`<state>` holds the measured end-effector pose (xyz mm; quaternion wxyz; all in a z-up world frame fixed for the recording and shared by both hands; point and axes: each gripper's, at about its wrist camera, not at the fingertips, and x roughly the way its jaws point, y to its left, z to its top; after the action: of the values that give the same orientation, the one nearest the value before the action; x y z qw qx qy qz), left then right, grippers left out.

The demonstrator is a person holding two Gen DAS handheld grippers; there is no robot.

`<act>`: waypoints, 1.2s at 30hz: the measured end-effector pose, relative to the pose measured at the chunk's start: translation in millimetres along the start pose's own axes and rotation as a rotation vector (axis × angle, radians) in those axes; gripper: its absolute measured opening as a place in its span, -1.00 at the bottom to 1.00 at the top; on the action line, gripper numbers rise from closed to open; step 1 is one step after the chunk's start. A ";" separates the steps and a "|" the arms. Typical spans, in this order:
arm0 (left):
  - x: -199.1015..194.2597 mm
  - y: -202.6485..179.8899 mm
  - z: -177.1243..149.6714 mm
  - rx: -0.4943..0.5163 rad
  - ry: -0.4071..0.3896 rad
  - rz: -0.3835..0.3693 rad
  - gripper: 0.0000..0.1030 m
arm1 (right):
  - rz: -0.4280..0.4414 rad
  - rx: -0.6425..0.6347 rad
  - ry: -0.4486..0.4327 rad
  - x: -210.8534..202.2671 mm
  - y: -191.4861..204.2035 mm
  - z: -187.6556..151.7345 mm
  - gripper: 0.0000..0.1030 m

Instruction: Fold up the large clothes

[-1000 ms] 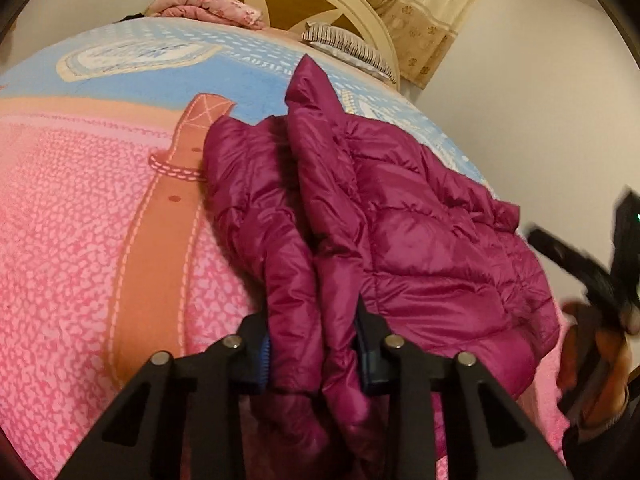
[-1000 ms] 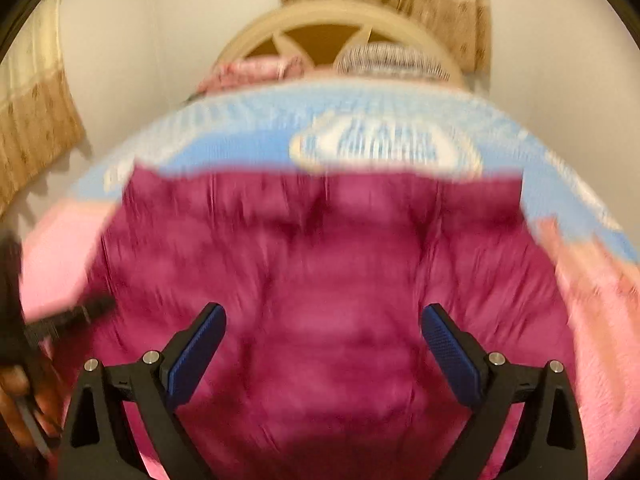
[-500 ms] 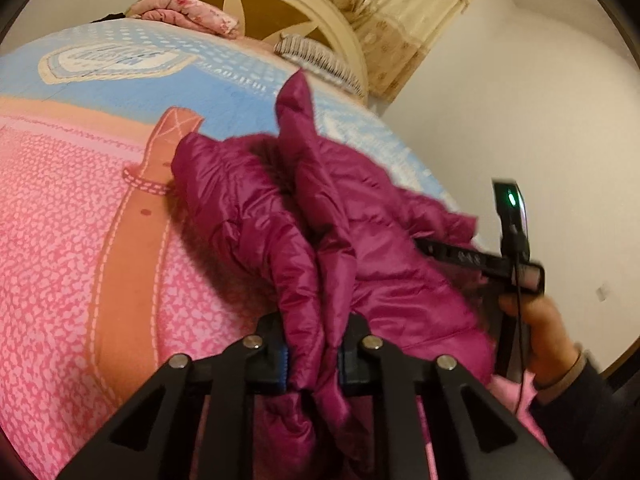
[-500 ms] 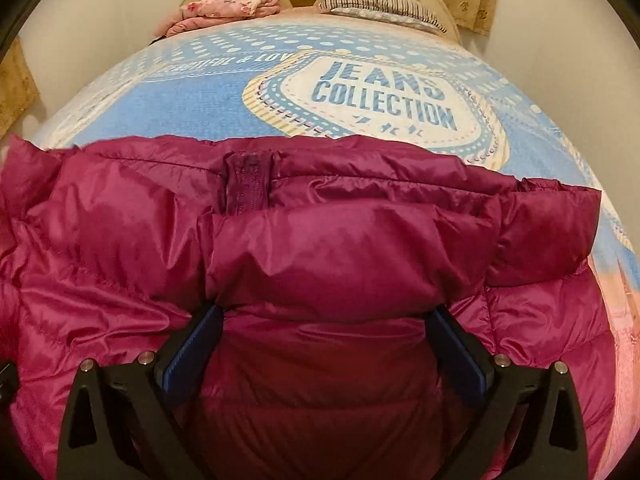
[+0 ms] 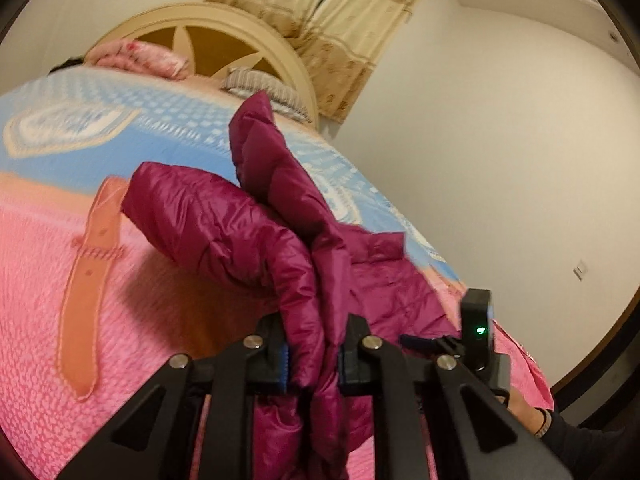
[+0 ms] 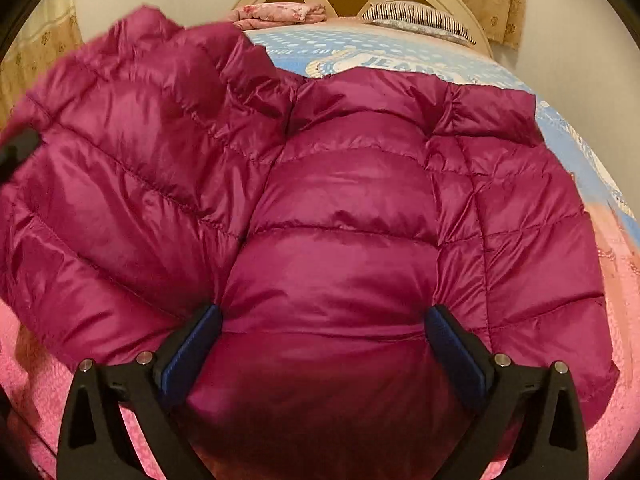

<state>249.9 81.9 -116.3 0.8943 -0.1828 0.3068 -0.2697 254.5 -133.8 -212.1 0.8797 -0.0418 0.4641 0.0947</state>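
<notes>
On bed (image 5: 48, 312), magenta puffer jacket (image 6: 340, 208) lay spread, one side lifted. Left gripper (image 5: 312, 354) fingers clenched on bunched jacket edge, having just finished closing on it. Right gripper (image 6: 322, 344) fingers spread wide, pressed down on jacket back, gripping nothing. Jacket judged light, soft, puffy, shell slippery; likely springs back when folded. Best hold: seams or hem edge, pinched thin, not padded middle.

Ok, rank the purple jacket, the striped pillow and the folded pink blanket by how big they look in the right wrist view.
1. Purple jacket, fills most of the view, closest to the camera.
2 and 3. Striped pillow and folded pink blanket look alike; both far off at the headboard, so unranked.
</notes>
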 end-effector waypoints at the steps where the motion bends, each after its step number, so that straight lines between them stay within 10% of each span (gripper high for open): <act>1: 1.7 -5.7 6.4 0.009 -0.004 -0.007 -0.68 | 0.010 0.001 0.004 -2.6 -1.1 0.8 0.97; 14: 91.5 -151.4 46.4 0.341 0.059 -0.085 -0.66 | 0.240 0.222 -0.202 -80.7 -91.4 -25.9 0.97; 21: 152.7 -190.9 -0.8 0.601 0.029 -0.059 0.18 | 0.113 0.429 -0.301 -104.5 -169.6 -48.2 0.96; 24: 167.3 -183.1 -16.1 0.603 0.062 -0.172 0.23 | 0.095 0.486 -0.327 -109.6 -190.1 -44.7 0.30; 30: 175.0 -157.6 -19.9 0.545 0.107 -0.232 0.23 | 0.217 0.401 -0.387 -130.1 -194.9 -2.0 0.23; 36: 169.6 -166.5 -20.3 0.557 0.093 -0.250 0.23 | 0.362 0.283 -0.268 -109.3 -178.8 77.7 0.46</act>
<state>288.1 -153.4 -125.8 0.8549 0.0455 0.2370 -0.4593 293.8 -310.2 -80.6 0.8990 0.1782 0.3523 0.1895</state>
